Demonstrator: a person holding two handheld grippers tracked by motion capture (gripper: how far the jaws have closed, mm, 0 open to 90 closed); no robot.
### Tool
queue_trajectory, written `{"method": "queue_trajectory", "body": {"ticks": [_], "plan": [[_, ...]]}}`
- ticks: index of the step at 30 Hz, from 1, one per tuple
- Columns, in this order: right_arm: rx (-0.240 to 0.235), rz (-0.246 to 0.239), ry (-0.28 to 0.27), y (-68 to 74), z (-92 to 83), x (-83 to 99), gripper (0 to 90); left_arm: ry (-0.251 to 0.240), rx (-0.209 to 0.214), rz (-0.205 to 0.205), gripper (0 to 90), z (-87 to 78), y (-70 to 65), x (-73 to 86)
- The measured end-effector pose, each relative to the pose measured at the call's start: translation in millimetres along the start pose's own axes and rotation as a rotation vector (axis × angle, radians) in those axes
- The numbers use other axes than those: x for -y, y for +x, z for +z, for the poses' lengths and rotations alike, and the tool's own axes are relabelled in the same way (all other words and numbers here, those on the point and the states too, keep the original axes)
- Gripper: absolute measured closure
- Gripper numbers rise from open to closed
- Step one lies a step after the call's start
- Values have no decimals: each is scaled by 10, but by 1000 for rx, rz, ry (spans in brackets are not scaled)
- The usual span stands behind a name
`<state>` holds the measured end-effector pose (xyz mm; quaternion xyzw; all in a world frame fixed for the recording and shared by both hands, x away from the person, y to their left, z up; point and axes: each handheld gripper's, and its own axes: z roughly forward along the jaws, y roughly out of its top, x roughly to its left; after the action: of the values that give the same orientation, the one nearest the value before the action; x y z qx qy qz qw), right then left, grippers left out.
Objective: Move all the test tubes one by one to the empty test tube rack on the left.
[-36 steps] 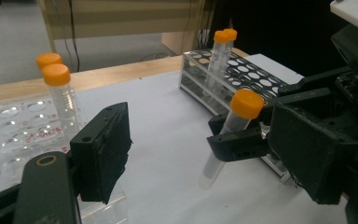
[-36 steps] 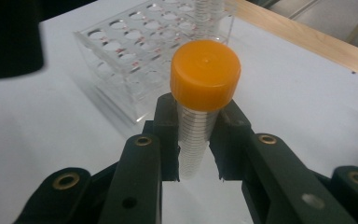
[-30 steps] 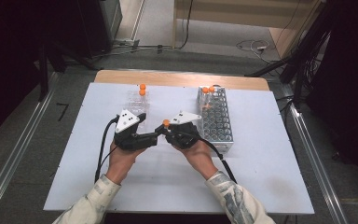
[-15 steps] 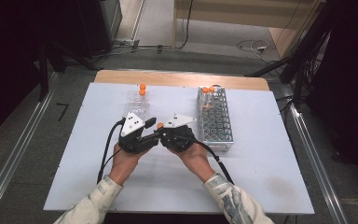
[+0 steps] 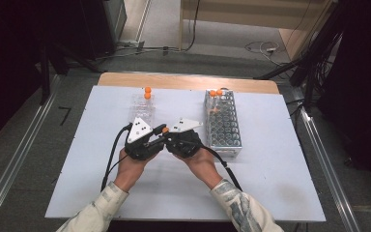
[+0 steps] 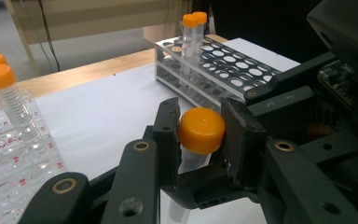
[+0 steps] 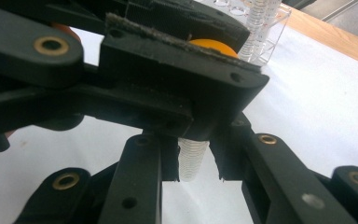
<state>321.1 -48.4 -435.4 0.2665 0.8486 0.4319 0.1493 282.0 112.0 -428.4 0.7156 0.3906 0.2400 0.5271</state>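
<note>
Your left gripper [image 6: 198, 135] clamps the tube's orange cap [image 6: 201, 130]; your right gripper [image 7: 193, 161] pinches its body [image 7: 192, 158]. Metal rack [image 5: 223, 123] at 2 o'clock holds two tubes; plastic rack [image 5: 144, 108] two.

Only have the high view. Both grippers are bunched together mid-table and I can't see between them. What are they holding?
Observer: In the left gripper view, the left gripper is shut on the orange cap of a tube, with one pad on each side.
Operator: And the right one?
Observer: In the right gripper view, the right gripper has its jaws against that tube's ribbed body, just below the cap.
Operator: Cap on or off?
Observer: The cap sits on the tube. I can't tell whether it's loosened.
</note>
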Motion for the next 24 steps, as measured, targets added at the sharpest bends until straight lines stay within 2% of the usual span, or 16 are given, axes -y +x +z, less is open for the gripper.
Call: {"method": "queue_trajectory", "body": {"ticks": [8, 13, 18, 24], "plan": [[-9, 4, 2, -8, 6, 3, 699, 3, -5, -1, 705, 6, 3, -1], [-23, 1, -5, -12, -17, -5, 536, 1, -9, -3, 706, 15, 10, -2], [-14, 12, -6, -52, -72, -9, 348, 4, -17, -4, 706, 22, 33, -7], [23, 22, -9, -111, -140, 14, 251, -2, -28, -24, 706, 25, 78, -22]]}}
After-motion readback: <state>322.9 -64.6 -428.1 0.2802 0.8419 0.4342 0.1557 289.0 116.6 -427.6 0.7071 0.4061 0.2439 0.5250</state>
